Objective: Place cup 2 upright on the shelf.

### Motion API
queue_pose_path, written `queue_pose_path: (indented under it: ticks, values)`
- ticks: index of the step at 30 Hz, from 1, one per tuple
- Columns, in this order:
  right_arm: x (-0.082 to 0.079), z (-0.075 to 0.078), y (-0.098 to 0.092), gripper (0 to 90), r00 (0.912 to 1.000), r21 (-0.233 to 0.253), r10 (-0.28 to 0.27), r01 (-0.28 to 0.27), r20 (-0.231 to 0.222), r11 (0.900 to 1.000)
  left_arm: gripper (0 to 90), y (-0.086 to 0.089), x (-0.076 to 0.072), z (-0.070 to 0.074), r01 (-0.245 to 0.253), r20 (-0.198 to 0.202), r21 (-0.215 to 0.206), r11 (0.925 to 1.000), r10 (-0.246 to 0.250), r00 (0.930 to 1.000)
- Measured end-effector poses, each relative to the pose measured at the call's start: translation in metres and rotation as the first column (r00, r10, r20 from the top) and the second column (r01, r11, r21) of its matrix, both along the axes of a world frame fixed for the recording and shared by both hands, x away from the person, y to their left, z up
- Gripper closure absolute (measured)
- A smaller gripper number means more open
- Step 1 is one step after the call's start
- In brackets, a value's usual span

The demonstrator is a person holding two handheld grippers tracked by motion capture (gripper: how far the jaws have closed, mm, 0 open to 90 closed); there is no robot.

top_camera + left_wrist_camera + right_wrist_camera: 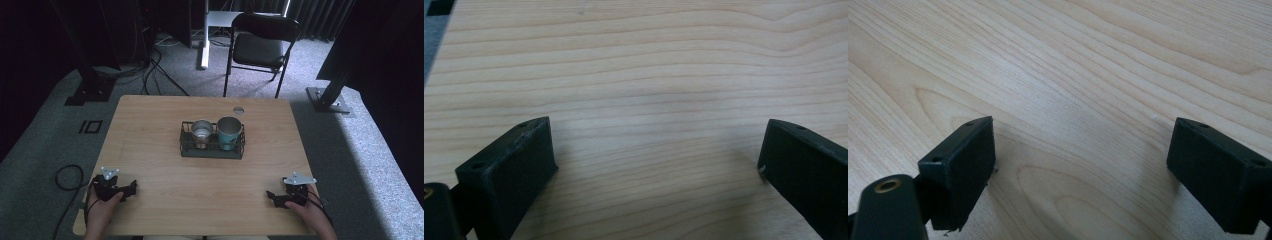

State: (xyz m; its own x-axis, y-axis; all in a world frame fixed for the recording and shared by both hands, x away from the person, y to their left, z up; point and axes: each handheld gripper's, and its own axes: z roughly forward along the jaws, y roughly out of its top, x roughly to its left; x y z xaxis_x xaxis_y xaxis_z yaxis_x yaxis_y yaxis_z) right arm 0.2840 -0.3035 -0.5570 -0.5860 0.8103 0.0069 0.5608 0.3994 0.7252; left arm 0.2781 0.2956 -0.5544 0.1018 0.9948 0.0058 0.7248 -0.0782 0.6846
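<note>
A black wire basket stands at the middle of the wooden table, holding a steel cup on the left and a teal cup on the right. My left gripper rests near the table's front left corner, open, its jaws wide apart over bare wood. My right gripper rests near the front right corner, also open, with nothing but wood grain between its jaws. Both grippers are far from the basket.
A round grommet hole sits near the table's far edge. Beyond the table stand a black folding chair, a white desk leg and dark frame posts. Cables lie on the grey carpet at the left.
</note>
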Motion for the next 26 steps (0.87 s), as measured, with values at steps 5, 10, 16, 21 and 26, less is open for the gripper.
queue_pose_path:
  ticks: [5, 10, 16, 21, 26]
  values:
    - [0.0000, 0.0000, 0.0000, 11.7, 1.0000, 0.000, 0.000, 0.000, 0.000, 1.000, 2.4, 0.0015, -0.0018, -0.0005, 0.002, 0.006, -0.001, 1.0000, -0.002, 1.0000]
    - [0.0000, 0.0000, 0.0000, 11.7, 1.0000, 0.000, 0.000, 0.000, 0.000, 1.000, 2.3, 0.0014, -0.0013, -0.0006, 0.000, 0.007, -0.001, 1.0000, 0.000, 1.0000]
    - [0.0000, 0.0000, 0.0000, 11.7, 1.0000, 0.000, 0.000, 0.000, 0.000, 1.000, 2.3, 0.0009, 0.0004, -0.0006, -0.014, 0.007, -0.004, 0.9999, 0.014, 0.9999]
    - [0.0000, 0.0000, 0.0000, 11.7, 1.0000, 0.000, 0.000, 0.000, 0.000, 1.000, 2.2, 0.0005, 0.0012, -0.0005, -0.019, 0.004, 0.000, 0.9998, 0.019, 0.9998]
    - [0.0000, 0.0000, 0.0000, 11.7, 1.0000, 0.000, 0.000, 0.000, 0.000, 1.000, 1.8, 0.0004, 0.0013, -0.0006, -0.021, 0.004, -0.001, 0.9998, 0.021, 0.9998]
